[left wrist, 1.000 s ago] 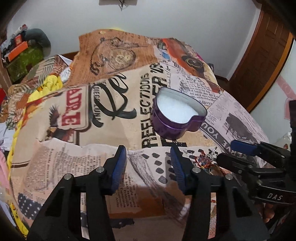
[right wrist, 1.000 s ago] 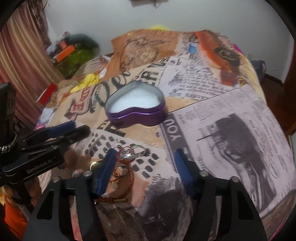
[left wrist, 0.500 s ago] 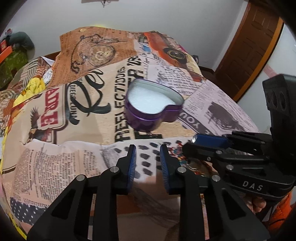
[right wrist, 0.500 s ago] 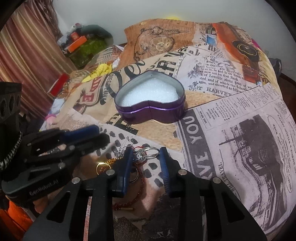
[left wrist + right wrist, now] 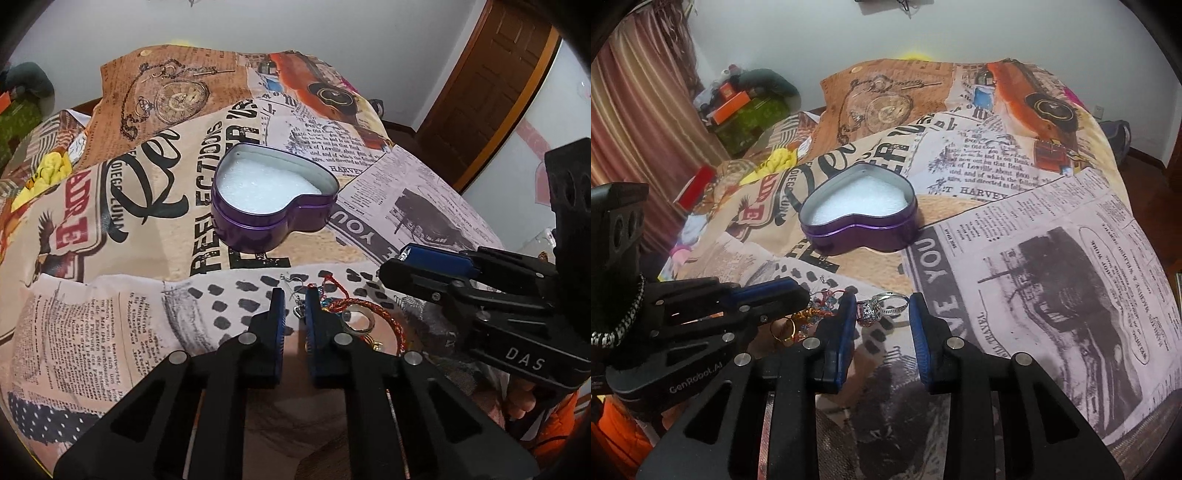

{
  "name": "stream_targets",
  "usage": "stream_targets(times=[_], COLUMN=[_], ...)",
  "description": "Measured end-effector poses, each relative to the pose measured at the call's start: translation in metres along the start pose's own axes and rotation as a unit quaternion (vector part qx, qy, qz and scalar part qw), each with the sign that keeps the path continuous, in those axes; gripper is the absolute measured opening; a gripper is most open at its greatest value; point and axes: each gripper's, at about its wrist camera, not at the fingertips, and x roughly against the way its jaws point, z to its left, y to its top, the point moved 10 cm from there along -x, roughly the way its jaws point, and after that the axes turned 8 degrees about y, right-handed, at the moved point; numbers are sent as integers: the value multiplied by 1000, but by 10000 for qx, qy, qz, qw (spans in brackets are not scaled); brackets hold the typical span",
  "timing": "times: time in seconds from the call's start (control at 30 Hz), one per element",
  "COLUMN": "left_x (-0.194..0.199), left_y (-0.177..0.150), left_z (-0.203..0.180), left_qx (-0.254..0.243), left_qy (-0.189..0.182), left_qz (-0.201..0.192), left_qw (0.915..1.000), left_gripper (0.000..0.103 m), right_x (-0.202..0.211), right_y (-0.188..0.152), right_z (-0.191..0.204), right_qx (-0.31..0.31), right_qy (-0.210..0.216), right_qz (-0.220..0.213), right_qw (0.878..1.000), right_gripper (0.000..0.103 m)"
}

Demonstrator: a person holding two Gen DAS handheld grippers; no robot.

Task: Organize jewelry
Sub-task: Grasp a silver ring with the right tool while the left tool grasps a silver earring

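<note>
A purple heart-shaped tin [image 5: 273,199] with white foam inside stands open on the printed bedspread; it also shows in the right wrist view [image 5: 860,218]. A small pile of jewelry lies in front of it: a silver stone ring [image 5: 882,306], a gold ring [image 5: 785,330], a red cord bracelet [image 5: 369,310] and a hook earring [image 5: 295,295]. My left gripper [image 5: 294,295] is nearly shut, its jaws a narrow gap apart around the earring. My right gripper [image 5: 882,306] is open, its jaws on either side of the silver ring.
The bedspread [image 5: 1052,258] with newspaper print covers the bed and drops off at the right. A curtain [image 5: 635,122] and a green box with clutter [image 5: 746,110] are at the back left. A wooden door [image 5: 491,85] stands at the right.
Both grippers have moved forward and down to the jewelry pile. The left jaws have closed from wide open to a narrow gap. The right jaws narrowed, then widened around the silver ring.
</note>
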Motion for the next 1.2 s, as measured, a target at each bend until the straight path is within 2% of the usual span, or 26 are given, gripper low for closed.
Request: stream_targets(times=[0.23, 0.6, 0.83, 1.2], left_x=[-5, -2, 26, 74], left_y=[-3, 0, 17, 59], left_z=[-5, -2, 2, 1], left_qx=[-36, -45, 12, -22], left_qy=[-7, 76, 87, 109], left_qz=[82, -86, -516, -1319], left_qw=[10000, 9999, 9986, 9912], left_gripper=[10, 8, 8, 8], right_x=[3, 8, 19, 36], right_y=[-1, -1, 8, 41], right_z=[3, 3, 7, 20], right_qx=[28, 1, 42, 256], right_qy=[5, -85, -156, -224], right_qz=[-50, -116, -282, -722], right_qw=[10000, 9999, 9995, 9968], right_gripper=[27, 27, 27, 27])
